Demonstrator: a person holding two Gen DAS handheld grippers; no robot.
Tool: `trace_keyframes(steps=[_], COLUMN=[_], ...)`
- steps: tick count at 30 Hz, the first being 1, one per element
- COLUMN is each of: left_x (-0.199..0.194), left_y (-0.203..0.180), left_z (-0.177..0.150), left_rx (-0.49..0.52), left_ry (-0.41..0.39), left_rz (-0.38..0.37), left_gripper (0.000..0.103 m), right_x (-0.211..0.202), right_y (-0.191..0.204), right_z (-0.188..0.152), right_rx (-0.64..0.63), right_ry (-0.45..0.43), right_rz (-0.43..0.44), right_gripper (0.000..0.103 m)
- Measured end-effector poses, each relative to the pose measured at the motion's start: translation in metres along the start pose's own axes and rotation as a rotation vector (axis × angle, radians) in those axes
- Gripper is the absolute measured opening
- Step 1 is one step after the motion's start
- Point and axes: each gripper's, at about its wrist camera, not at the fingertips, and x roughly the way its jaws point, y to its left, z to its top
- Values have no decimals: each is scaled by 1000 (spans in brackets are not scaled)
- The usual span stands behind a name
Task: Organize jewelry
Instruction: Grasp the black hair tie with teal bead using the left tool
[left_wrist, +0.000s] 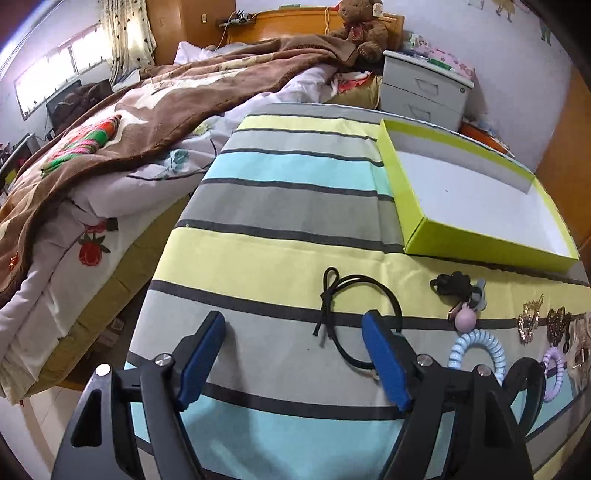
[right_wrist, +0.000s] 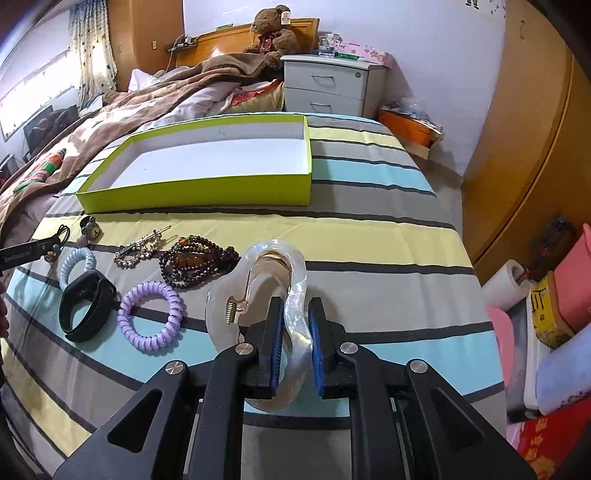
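While my rig sits over the striped cloth-covered table (right_wrist: 369, 236), the shallow lime-green cardboard box with a white floor (right_wrist: 207, 192) lies open at the far side, nothing in it. Nearer me lies the row of jewelry: a black wristband (right_wrist: 85, 310), a lilac coiled hair tie (right_wrist: 151, 317), dark brown beaded bracelets (right_wrist: 195, 262) and a pale blue coiled tie (right_wrist: 75, 264). My right gripper (right_wrist: 295, 343) pinches the pearly translucent hair claw clip (right_wrist: 258, 291) between its blue pads (spring showing on the left), and my left gripper (left_wrist: 295, 354) stands wide, holding nothing, over a black knotted cord loop (left_wrist: 354, 314).
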Motion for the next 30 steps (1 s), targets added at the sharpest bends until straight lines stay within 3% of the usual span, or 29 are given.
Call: trace_keyframes(steps=[8,11,13,22,30], left_x=[0,-2,-5,-9,-19], left_y=[-1,-4,-8,-21,-23], left_z=[0,-2,-3,-3,-6], left_rx=[-7,3,14,60,43], left_ry=[7,-10,-31,-42,-64], left_rz=[4,-13,-27,-74,-122], left_gripper=[80,69,46,4,3], right_x=[0,-1,-1,-3,-6], right_y=[-1,-1,-1,1,-2], right_z=[-1,-1,-2,-6,-6], right_rx=[-1,3,3,0,13], right_ry=[-9,-13,-17,-27,-35], right_rz=[2,2,2,-3,10], right_gripper=[14,14,14,15,14])
